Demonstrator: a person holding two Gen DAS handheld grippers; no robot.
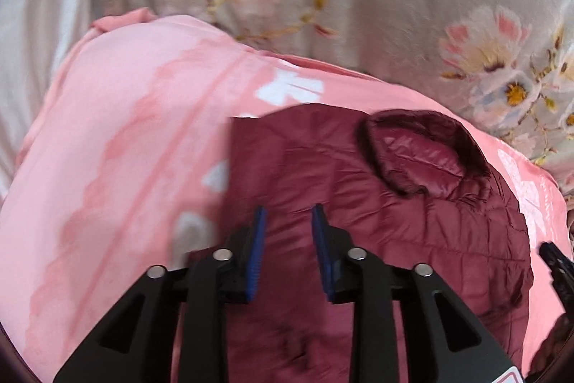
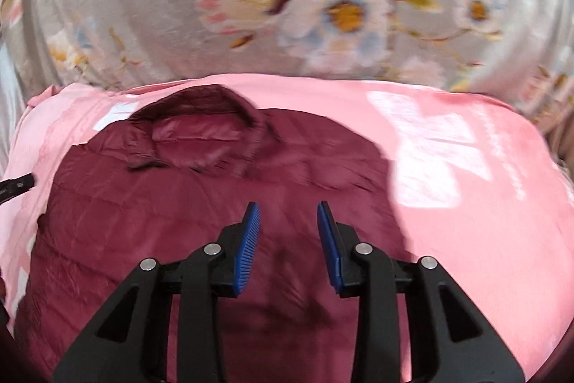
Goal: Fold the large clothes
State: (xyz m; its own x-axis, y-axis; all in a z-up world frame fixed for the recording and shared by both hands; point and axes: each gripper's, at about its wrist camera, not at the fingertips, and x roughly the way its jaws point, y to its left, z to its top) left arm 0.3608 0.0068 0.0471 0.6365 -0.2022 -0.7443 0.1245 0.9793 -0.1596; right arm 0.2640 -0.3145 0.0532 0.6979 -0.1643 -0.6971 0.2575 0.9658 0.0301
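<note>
**Both grippers above the jacket, nothing held**

Nearest in the left wrist view is the left gripper (image 1: 288, 214). Its jaws stand apart with a clear gap, and nothing is between the 2 blue pads (image 1: 256, 253). It hovers over the left part of the dark red quilted jacket (image 1: 358, 221), close to the straight left edge, and points forward and down. The right gripper (image 2: 288, 210) has the same pose: jaws apart, empty, above the middle of the jacket body.

The jacket lies flat on a pink blanket (image 2: 466, 203), probably so that it can be folded on a soft, even surface. Its left side looks already turned in, which I judge from the straight edge. The collar (image 2: 201, 128) is at the far end, so the grippers approach from the hem side.

Beyond the blanket is a grey floral bedsheet (image 2: 143, 6)
</note>
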